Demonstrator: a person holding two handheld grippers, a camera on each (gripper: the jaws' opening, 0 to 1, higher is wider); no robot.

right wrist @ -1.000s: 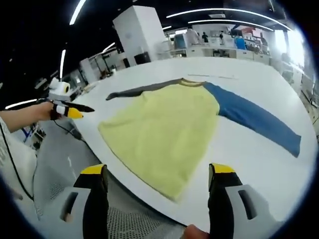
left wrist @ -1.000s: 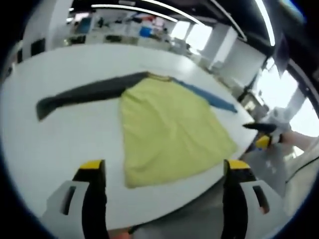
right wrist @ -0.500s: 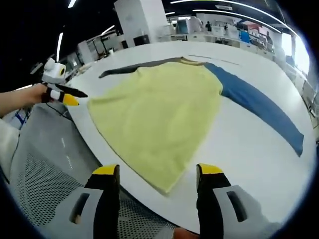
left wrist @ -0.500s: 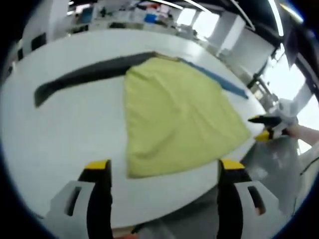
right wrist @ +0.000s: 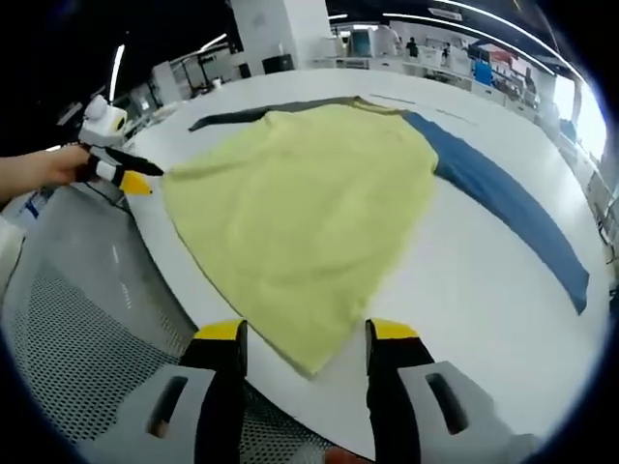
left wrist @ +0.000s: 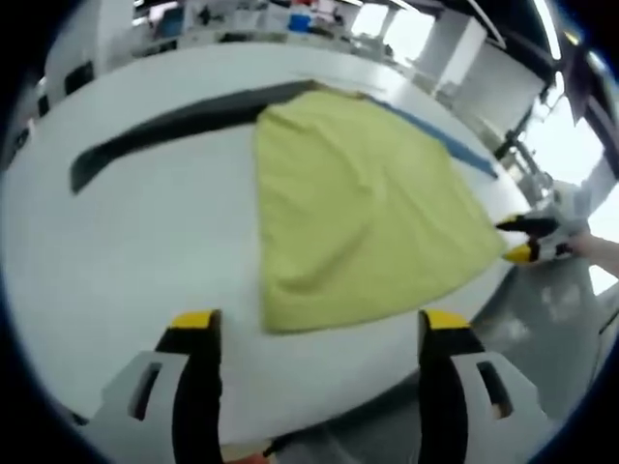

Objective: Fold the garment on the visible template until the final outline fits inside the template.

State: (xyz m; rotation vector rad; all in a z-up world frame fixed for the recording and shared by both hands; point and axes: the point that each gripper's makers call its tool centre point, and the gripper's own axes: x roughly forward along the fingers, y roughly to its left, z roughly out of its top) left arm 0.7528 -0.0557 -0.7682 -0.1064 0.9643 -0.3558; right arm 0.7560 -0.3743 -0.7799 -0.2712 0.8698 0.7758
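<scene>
A long-sleeved shirt lies flat on the white table (left wrist: 116, 271). Its yellow body (left wrist: 368, 203) (right wrist: 290, 203) has one dark grey sleeve (left wrist: 164, 130) (right wrist: 251, 114) and one blue sleeve (left wrist: 450, 150) (right wrist: 513, 208). My left gripper (left wrist: 314, 324) is open, low over the table just short of the hem's left corner. My right gripper (right wrist: 307, 333) is open, and the hem's right corner lies just ahead between its jaws. The right gripper (left wrist: 527, 240) also shows at the table's edge in the left gripper view. The left gripper (right wrist: 121, 169), held by a hand, shows in the right gripper view.
The table's rounded edge (right wrist: 184, 290) runs just under the hem, with grey floor (right wrist: 87, 319) below it. A white pillar (right wrist: 280, 29) and work benches (right wrist: 426, 48) stand far behind the table.
Both cameras have come closer to the shirt's hem, so the shirt looks larger. My right gripper's jaws stand somewhat nearer each other than before.
</scene>
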